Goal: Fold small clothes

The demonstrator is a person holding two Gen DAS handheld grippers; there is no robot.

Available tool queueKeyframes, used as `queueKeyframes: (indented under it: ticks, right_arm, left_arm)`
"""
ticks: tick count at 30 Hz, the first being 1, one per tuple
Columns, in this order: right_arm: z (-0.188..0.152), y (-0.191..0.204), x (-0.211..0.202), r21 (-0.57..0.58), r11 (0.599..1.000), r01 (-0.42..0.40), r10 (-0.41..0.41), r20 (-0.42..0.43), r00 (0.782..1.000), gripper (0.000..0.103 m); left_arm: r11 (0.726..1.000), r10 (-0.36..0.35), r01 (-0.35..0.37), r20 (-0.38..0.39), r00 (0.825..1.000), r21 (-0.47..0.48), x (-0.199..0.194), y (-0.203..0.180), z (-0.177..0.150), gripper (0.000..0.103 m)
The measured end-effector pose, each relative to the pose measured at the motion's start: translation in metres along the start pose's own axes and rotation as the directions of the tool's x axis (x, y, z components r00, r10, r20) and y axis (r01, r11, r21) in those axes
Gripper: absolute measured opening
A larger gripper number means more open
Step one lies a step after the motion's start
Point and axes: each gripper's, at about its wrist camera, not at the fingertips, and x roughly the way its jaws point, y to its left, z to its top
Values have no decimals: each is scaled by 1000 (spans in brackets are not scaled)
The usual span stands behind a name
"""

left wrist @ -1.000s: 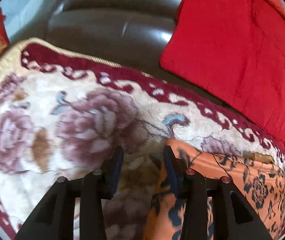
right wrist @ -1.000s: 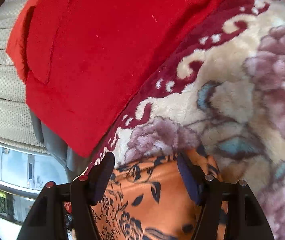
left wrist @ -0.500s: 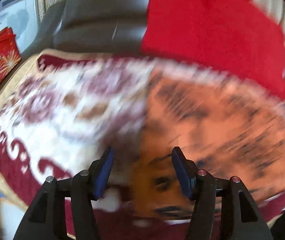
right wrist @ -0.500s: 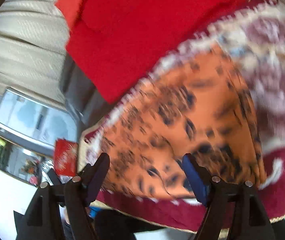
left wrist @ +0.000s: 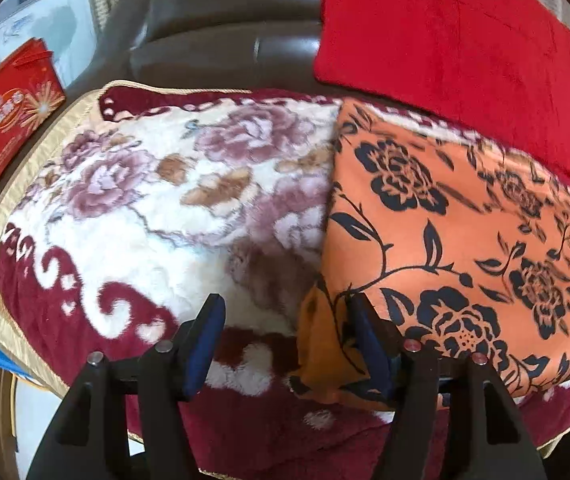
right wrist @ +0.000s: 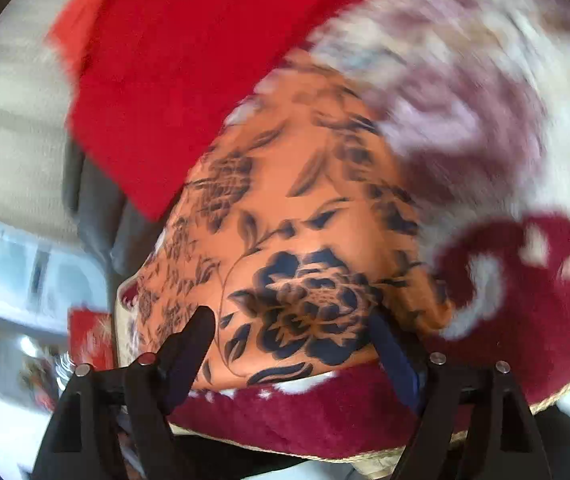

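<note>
Daylight fills both fisheye views, bright and even, with soft shadows. The left wrist view is sharp; a white glare streak sits on the dark leather sofa back (left wrist: 259, 46), and a pale window area at upper left is washed out. The right wrist view is smeared by motion blur. Edges curve into black corners.

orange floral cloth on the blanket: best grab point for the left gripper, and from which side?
Take the near-left corner of the orange floral cloth, where a darker flap pokes out below the top layer. It is the only loose, lifted edge; the rest lies flat on the plush blanket. Come in from the near edge, low. The left gripper is open, and that corner lies against its right finger.
</note>
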Motion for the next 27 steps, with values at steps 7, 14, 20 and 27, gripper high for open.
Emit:
queueKeyframes:
  ticks: [7, 14, 20, 27]
  right_arm:
    - [5, 59, -28, -213, 975, -65, 76, 47, 996, 83]
    - [20, 35, -4, -125, 991, 42, -38, 31, 999, 83]
    - [34, 83, -11, -236, 972, 12, 2, 58, 998, 83]
    - [57, 68, 9, -164, 984, 75, -72, 26, 997, 83]
  left_arm:
    - [999, 30, -31, 10, 999, 37, -1, -3, 1, 66]
    - [999, 24, -24, 8, 1000, 30, 0, -4, 3, 66]
    - [1000, 12, -13, 5, 1000, 21, 3, -3, 3, 66]
    - [1000, 11, -11, 4, 1000, 19, 2, -1, 3, 66]
